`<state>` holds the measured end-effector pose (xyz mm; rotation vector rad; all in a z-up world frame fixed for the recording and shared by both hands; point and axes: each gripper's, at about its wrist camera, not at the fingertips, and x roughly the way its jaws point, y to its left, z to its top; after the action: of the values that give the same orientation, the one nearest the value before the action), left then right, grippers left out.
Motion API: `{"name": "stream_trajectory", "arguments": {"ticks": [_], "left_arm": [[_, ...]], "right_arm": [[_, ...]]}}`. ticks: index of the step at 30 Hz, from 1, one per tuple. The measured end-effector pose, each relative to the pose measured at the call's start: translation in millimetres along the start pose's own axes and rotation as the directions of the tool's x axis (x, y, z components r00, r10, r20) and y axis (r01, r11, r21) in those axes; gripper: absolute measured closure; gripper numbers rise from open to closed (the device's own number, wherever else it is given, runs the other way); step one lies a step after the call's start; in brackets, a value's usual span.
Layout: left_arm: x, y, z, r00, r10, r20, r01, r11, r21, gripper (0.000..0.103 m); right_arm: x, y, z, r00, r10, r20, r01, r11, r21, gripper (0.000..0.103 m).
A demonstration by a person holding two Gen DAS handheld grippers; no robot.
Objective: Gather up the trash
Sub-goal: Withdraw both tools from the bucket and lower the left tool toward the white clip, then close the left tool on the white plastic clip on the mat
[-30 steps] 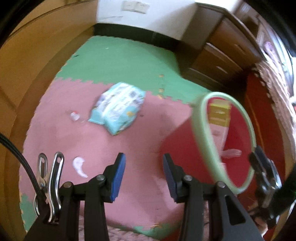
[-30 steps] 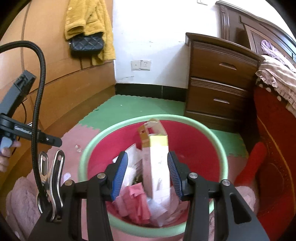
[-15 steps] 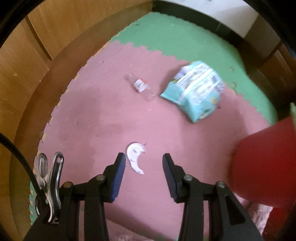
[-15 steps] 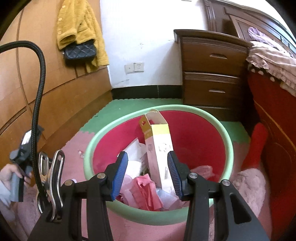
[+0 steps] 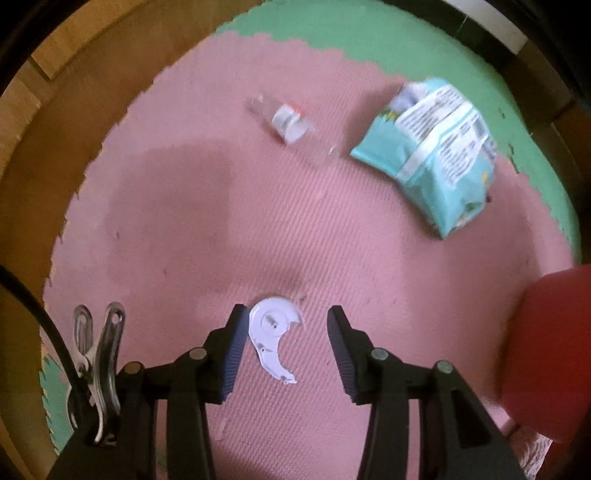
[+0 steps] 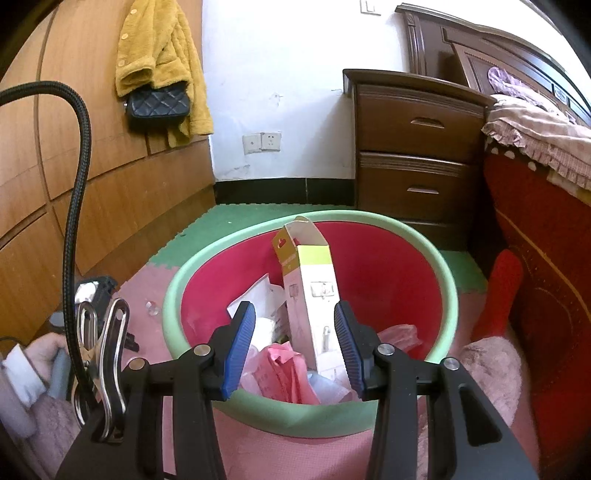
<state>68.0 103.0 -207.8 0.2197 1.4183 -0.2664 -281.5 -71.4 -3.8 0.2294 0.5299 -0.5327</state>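
While pointing straight down, left claw [image 5: 286, 341] straddles white scrap [image 5: 272, 339], jaws widening.

The floor mat [image 5: 258, 229] is pink with a fine ribbed texture, bordered by green tiles [image 5: 388, 33] along a toothed seam. On it lies a white scrap [image 5: 271, 338], a clear bottle [image 5: 286, 118] with a white and red label, and a teal bag [image 5: 436, 147] with white panels of dark print. The bin [image 6: 388, 269] is red inside with a pale green rim, holding a white box [image 6: 314, 295] with yellow-green top and pink wrappers [image 6: 284, 369]. Both claws, left [image 5: 286, 343] and right [image 6: 293, 343], are black with blue pads. A mustard coat [image 6: 162, 55] hangs over a black quilted purse [image 6: 159, 105]; the dresser [image 6: 410, 155] is dark brown.
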Motion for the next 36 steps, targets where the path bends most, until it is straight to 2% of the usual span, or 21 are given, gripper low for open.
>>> {"name": "stream_trajectory", "arguments": {"ticks": [4,7,10,17,22,24,31,36], "left_arm": [[14.6,10.7,-3.9,0.998,-0.03,-0.048,0.027,0.999,-0.046,0.057],[19.3,14.4,-4.2,0.996,-0.063,-0.057,0.059,0.996,-0.073,0.057],[23.3,13.4,-4.3,0.996,-0.063,-0.059,0.058,0.996,-0.072,0.056],[34.8,6.5,-6.3,0.998,0.013,-0.068,-0.016,0.999,-0.035,0.056],[38.1,7.6,-8.4,0.997,0.023,-0.073,-0.024,0.999,-0.023,0.056],[38.0,9.5,-12.7,0.997,0.023,-0.068,-0.025,0.999,-0.027,0.066],[33.6,34.3,-13.1,0.993,-0.085,-0.077,0.078,0.993,-0.094,0.067],[26.1,58.0,-4.1,0.995,-0.098,-0.022,0.095,0.989,-0.117,0.067]], "right_arm": [[6.2,8.3,-2.5,1.0,0.017,-0.013,-0.017,1.0,-0.01,0.057],[8.2,15.6,-3.7,1.0,0.021,-0.013,-0.022,0.999,-0.03,0.057],[8.0,20.9,-3.9,1.0,0.029,-0.012,-0.029,0.999,-0.042,0.057],[5.5,26.5,-3.7,1.0,0.027,-0.001,-0.027,0.998,-0.048,0.058],[2.7,36.1,-0.3,0.999,0.036,0.007,-0.035,0.997,-0.071,0.057],[2.2,41.6,0.8,0.999,0.041,0.008,-0.041,0.996,-0.082,0.057],[-0.2,56.5,1.5,0.998,0.06,0.002,-0.059,0.993,-0.1,0.057],[3.6,71.9,5.2,0.996,0.091,-0.014,-0.092,0.987,-0.13,0.057]]}}
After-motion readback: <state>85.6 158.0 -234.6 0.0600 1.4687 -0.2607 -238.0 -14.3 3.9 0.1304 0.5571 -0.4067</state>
